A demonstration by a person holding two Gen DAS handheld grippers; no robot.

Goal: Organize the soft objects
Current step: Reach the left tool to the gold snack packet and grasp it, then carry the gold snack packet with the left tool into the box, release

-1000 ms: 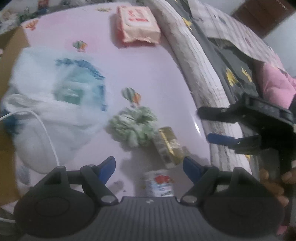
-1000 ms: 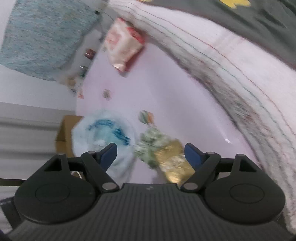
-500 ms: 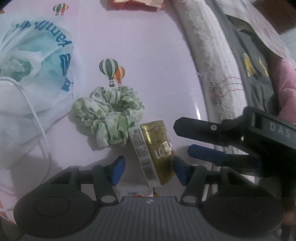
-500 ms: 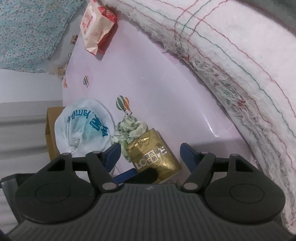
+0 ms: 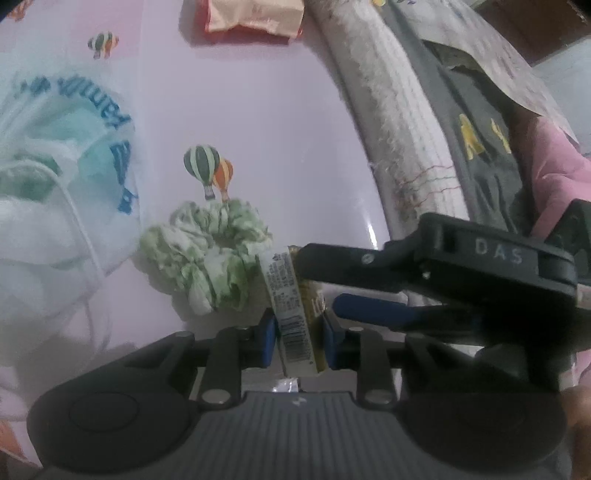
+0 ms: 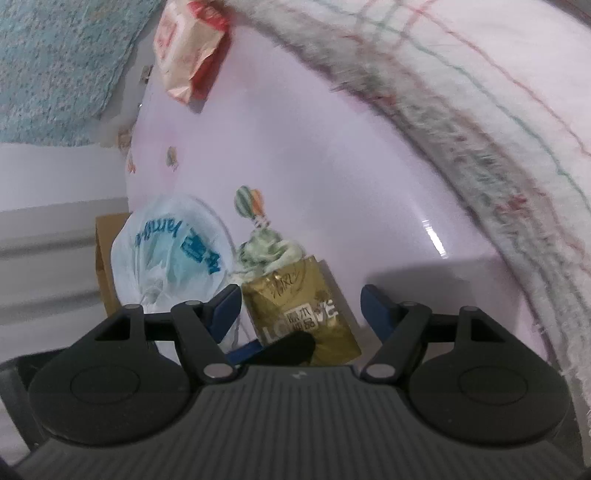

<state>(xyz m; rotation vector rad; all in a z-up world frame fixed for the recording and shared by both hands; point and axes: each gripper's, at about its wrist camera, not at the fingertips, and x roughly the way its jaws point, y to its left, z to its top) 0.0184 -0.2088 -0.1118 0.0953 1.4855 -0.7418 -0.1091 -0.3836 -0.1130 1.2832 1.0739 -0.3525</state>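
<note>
A gold tissue pack (image 5: 290, 306) lies on the pink sheet (image 5: 258, 110), touching a green-and-white scrunchie (image 5: 207, 254). My left gripper (image 5: 299, 339) points down at the pack, its jaws closing, and the blue pads press on the pack's two sides. From the right comes my right gripper (image 5: 316, 280), one finger over the pack's far end. In the right wrist view the gold pack (image 6: 295, 299) sits between the spread fingers of the right gripper (image 6: 301, 306) with a gap on each side, and the scrunchie (image 6: 266, 254) lies just beyond it.
A white plastic bag (image 5: 55, 166) with blue print and a white cord (image 5: 74, 206) lies left of the scrunchie. A pink-red wipes pack (image 5: 255, 14) rests farther up the sheet. A rolled white blanket (image 5: 399, 110) borders the right. A cardboard box (image 6: 105, 258) stands beyond the bag.
My left gripper has come down over the gold pack and narrowed from wide apart to gripping its sides. The right gripper has sunk closer to the pack, and its fingers have narrowed slightly.
</note>
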